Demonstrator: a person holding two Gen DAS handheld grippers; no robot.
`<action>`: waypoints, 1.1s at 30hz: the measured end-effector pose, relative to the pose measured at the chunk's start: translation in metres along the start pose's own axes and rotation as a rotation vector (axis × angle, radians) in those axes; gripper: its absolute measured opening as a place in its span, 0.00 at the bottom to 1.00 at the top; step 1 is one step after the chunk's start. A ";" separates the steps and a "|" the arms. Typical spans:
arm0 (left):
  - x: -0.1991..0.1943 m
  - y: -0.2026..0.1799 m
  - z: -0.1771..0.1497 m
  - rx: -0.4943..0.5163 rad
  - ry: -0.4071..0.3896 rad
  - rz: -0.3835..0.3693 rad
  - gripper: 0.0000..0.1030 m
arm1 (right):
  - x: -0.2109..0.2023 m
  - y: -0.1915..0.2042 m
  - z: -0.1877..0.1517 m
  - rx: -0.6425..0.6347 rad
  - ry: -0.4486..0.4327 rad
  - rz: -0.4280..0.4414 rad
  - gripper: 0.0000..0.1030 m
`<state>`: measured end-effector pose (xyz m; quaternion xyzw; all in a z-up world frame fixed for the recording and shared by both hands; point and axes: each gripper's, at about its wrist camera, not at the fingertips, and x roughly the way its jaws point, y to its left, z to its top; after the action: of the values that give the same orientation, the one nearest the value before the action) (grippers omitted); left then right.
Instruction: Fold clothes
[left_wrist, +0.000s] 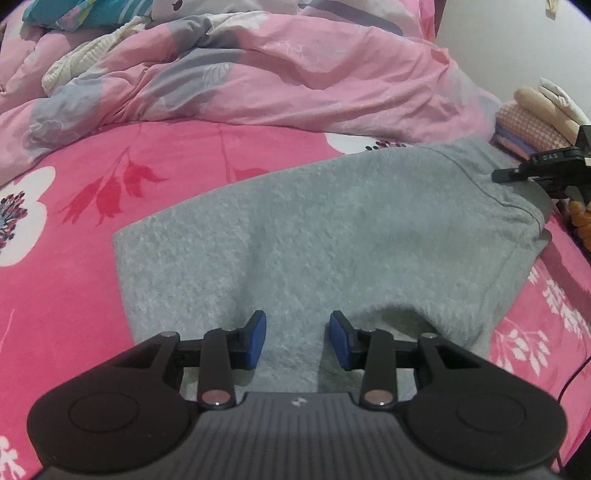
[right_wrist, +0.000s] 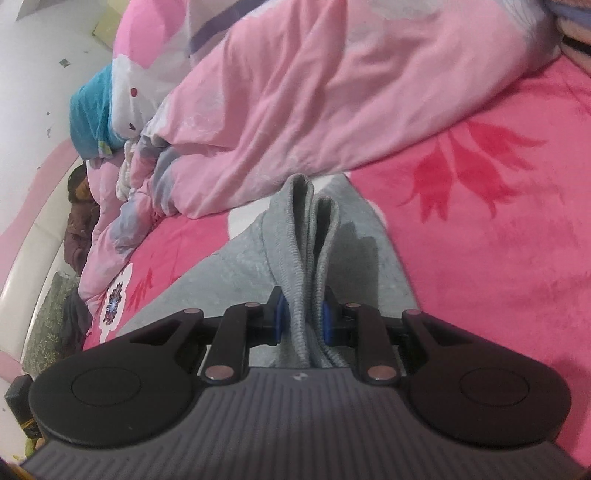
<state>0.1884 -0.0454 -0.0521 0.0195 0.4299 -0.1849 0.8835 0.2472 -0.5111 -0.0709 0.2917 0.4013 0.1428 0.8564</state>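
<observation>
a bed fills nearly the whole scene, covered by a bright pink floral blanket (left_wrist: 184, 155) with white blossoms and red leaf sprays. a pale pink quilt (left_wrist: 277, 74) with grey flower prints lies bunched along the far side. a teal cloth (right_wrist: 90, 122) sits by the quilt's end, next to a white wall (right_wrist: 40, 74) with small dark specks. a padded white and pink headboard (right_wrist: 33, 236) curves along the bed's edge. a stack of folded fabrics (left_wrist: 532, 122) rests at the bed's far right corner. the light is soft and even.
</observation>
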 end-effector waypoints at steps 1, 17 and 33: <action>-0.001 0.001 -0.001 -0.001 0.001 0.001 0.38 | 0.003 -0.004 0.000 0.001 0.003 -0.004 0.17; -0.011 0.011 -0.005 -0.038 -0.007 -0.002 0.41 | 0.008 -0.047 -0.011 0.142 -0.075 0.039 0.28; -0.082 0.077 -0.028 -0.318 -0.098 -0.016 0.53 | -0.127 0.035 -0.076 0.094 -0.288 0.058 0.46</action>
<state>0.1475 0.0572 -0.0169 -0.1333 0.4103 -0.1221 0.8939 0.1070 -0.5149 -0.0109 0.3605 0.2720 0.1053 0.8860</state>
